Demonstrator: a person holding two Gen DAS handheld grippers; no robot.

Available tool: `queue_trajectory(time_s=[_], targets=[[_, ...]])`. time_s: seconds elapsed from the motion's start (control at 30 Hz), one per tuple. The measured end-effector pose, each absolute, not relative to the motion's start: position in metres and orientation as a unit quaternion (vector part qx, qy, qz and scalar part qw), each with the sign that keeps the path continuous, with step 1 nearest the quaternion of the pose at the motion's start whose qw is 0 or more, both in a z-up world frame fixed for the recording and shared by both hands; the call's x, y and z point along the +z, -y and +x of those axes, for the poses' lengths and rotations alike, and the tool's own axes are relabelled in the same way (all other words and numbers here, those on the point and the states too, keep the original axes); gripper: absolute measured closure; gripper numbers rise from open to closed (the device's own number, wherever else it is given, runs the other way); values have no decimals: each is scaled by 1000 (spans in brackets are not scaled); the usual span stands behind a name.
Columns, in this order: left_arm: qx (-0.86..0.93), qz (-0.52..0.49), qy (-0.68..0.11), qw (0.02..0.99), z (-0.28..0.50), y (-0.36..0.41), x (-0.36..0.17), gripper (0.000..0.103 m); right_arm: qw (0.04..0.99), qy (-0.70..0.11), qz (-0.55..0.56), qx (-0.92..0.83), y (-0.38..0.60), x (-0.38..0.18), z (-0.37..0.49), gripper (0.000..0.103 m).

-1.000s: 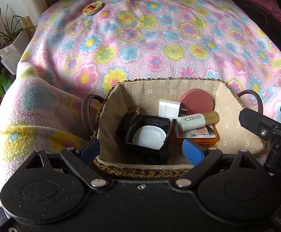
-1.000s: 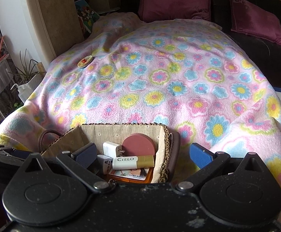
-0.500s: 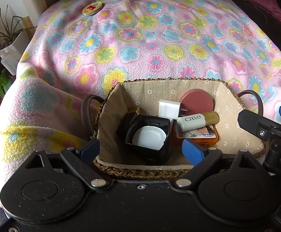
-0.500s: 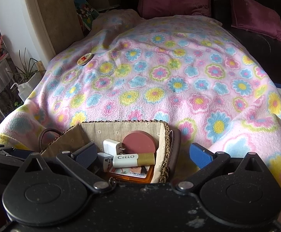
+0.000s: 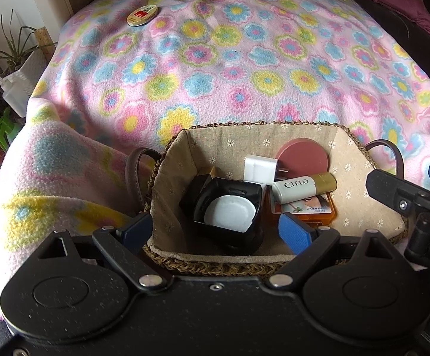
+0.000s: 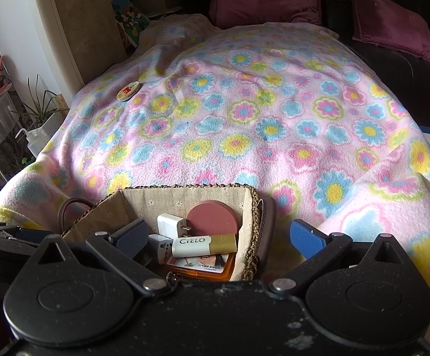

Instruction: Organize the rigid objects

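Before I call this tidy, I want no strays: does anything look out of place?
Yes. One round tin lies alone on the blanket, far from the basket, where the other items are. Inside, the black box sits tilted and the tube lies across the orange case. Nothing looks spilled or broken.

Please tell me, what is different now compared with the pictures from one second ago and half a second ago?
Nothing visibly changed. The left gripper and right gripper hang open over the basket, holding nothing. The black box, CIELO tube and the round tin on the blanket lie as before.
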State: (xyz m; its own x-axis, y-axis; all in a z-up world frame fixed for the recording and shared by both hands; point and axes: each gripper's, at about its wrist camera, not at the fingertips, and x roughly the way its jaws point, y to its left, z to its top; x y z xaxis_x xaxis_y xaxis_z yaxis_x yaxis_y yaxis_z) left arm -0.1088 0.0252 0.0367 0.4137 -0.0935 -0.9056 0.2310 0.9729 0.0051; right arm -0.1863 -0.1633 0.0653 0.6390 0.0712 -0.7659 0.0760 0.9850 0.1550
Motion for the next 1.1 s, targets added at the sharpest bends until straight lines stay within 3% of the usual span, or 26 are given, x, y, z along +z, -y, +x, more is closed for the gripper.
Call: queue_trajectory(time_s=[1.1], targets=[[-98,68,-533,838,-109,-23,36,14,899,-428,91,-3,164,64,-187,0]])
